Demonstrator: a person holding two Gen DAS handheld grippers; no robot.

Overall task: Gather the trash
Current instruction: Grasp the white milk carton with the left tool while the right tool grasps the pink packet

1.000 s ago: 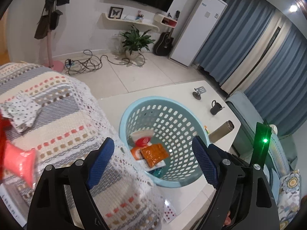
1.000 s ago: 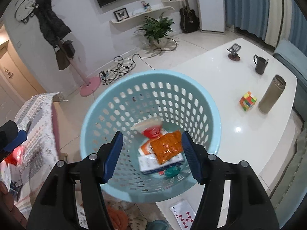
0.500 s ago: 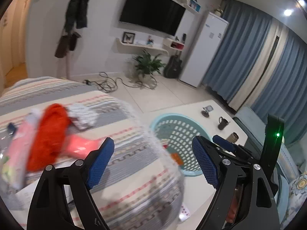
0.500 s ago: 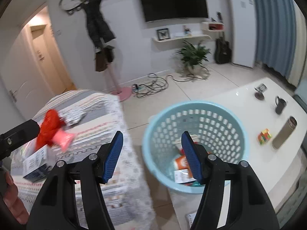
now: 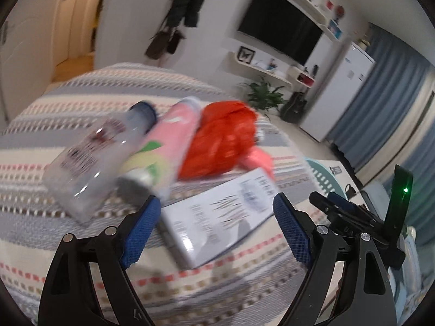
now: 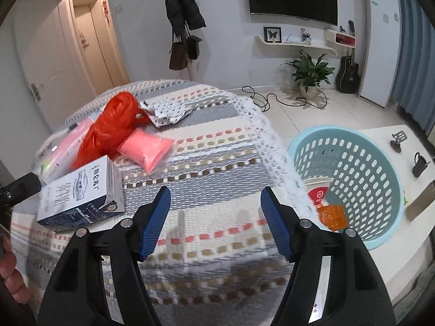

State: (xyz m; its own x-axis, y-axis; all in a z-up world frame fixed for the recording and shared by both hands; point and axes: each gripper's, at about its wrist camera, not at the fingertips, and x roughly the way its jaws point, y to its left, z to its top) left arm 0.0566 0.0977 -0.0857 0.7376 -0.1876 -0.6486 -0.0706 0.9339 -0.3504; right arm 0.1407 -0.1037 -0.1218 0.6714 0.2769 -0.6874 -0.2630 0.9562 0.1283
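1. Trash lies in a cluster on the striped knitted cover point(image 6: 206, 163) — in the right wrist view it sits in the left half of the frame: a white-and-blue milk carton point(image 6: 81, 193) lying flat, a crumpled red plastic bag point(image 6: 111, 127) behind it, and a pink packet point(image 6: 145, 148) touching the bag's right side.
2. In the left wrist view the same pile fills the middle of the frame, blurred: a clear plastic bottle point(image 5: 95, 157) at centre left, a pink tube-shaped pack point(image 5: 163, 141) just beside it, then the red bag and the carton lower down.
3. Light-blue perforated basket point(image 6: 380, 163) stands at the right of the right wrist view on a white table point(image 6: 380, 133), just beside the cover's lacy edge; a few wrappers, one orange point(image 6: 333, 216), lie in its bottom.
4. Left gripper point(image 5: 214, 228) has its jaws spread and opening — the carton's near end shows between the blue pads point(image 5: 141, 225), but none presses on it.
5. Right gripper point(image 6: 214, 222) is likewise released and opening, with only the cover behind the gap between its fingers.
6. A dotted white cloth point(image 6: 168, 111) lies beyond the red bag, at upper centre left.
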